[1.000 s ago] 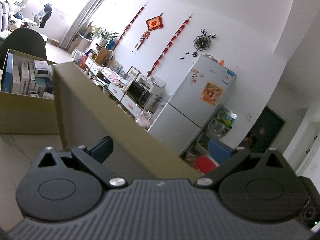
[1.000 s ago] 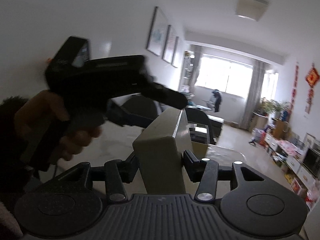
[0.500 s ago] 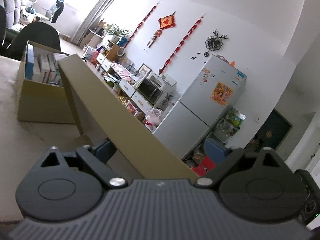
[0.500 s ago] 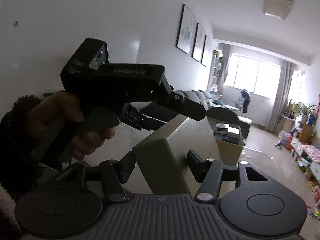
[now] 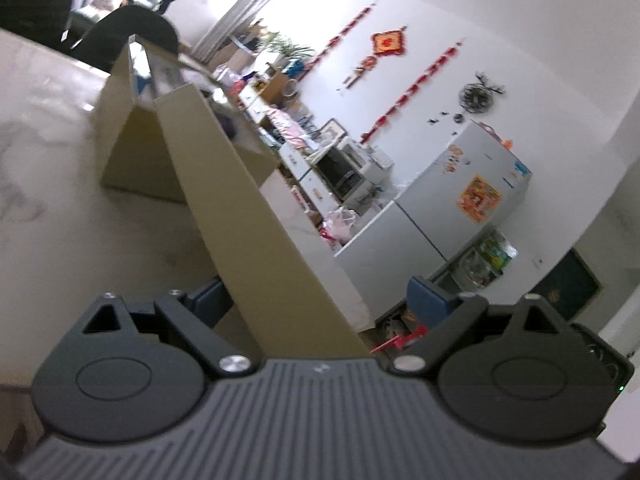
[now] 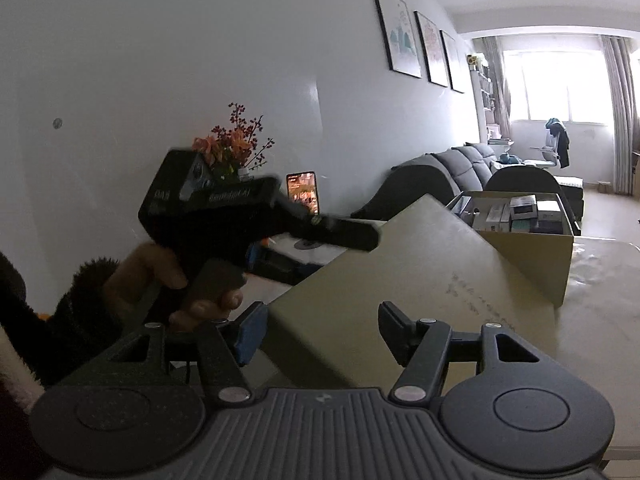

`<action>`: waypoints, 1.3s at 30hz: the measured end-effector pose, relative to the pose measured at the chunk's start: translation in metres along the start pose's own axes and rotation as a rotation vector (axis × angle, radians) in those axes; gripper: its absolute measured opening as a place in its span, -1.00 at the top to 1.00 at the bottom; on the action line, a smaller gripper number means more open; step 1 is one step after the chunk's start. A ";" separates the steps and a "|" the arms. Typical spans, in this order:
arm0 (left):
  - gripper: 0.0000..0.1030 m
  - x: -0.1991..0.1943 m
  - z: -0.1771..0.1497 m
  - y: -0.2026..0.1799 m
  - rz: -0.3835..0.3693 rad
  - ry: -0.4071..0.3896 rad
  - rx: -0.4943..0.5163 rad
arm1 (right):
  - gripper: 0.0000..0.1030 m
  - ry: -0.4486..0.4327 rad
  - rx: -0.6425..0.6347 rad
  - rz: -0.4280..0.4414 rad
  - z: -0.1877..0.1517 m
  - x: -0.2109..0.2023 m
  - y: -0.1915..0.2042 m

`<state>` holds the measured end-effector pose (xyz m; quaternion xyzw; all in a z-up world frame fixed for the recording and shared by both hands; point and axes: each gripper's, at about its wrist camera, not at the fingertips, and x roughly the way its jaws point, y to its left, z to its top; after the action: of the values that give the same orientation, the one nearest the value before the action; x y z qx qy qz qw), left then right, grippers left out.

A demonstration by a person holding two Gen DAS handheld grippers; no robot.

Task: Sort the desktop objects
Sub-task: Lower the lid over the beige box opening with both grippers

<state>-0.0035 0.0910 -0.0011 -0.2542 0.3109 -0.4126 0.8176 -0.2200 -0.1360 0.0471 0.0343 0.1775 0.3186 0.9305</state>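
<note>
Two grippers flanked one flat olive box [image 6: 420,280]. Left gripper [image 5: 316,300] wide, jaws just closing slightly, right pad clear of box. Right gripper [image 6: 320,332] just opening, pads off box. Box tilted over marble surface [image 5: 60,184], near carton [image 6: 532,256] of small packages.

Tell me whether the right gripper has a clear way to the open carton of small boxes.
Probably not directly: the olive flat box sits between the right gripper's open jaws and stretches toward the open carton, blocking the way.
</note>
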 end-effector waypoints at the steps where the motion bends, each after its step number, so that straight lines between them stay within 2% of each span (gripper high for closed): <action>1: -0.82 -0.001 -0.001 0.003 0.009 0.000 -0.009 | -0.29 -0.003 0.003 -0.004 0.000 -0.003 0.000; 7: -0.82 0.001 -0.001 0.007 0.069 0.033 -0.008 | -0.32 0.006 0.045 -0.060 -0.001 -0.013 -0.013; 14: -0.80 0.004 -0.003 0.016 0.138 0.129 0.030 | -0.32 0.042 0.162 -0.180 -0.009 -0.017 -0.050; 26: -0.80 0.014 -0.025 0.047 0.193 0.256 0.011 | -0.30 0.141 0.395 -0.331 -0.066 -0.020 -0.117; 32: -0.80 0.015 -0.031 0.058 0.220 0.288 -0.011 | -0.29 0.185 0.490 -0.346 -0.087 -0.019 -0.138; 36: -0.80 0.013 -0.033 0.065 0.250 0.305 -0.024 | -0.26 0.203 0.550 -0.321 -0.097 -0.017 -0.145; 39: -0.79 0.009 -0.033 0.065 0.244 0.303 -0.024 | -0.07 0.204 0.586 -0.282 -0.098 -0.016 -0.148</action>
<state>0.0103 0.1133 -0.0701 -0.1590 0.4640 -0.3402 0.8023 -0.1804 -0.2677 -0.0658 0.2435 0.3567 0.1241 0.8934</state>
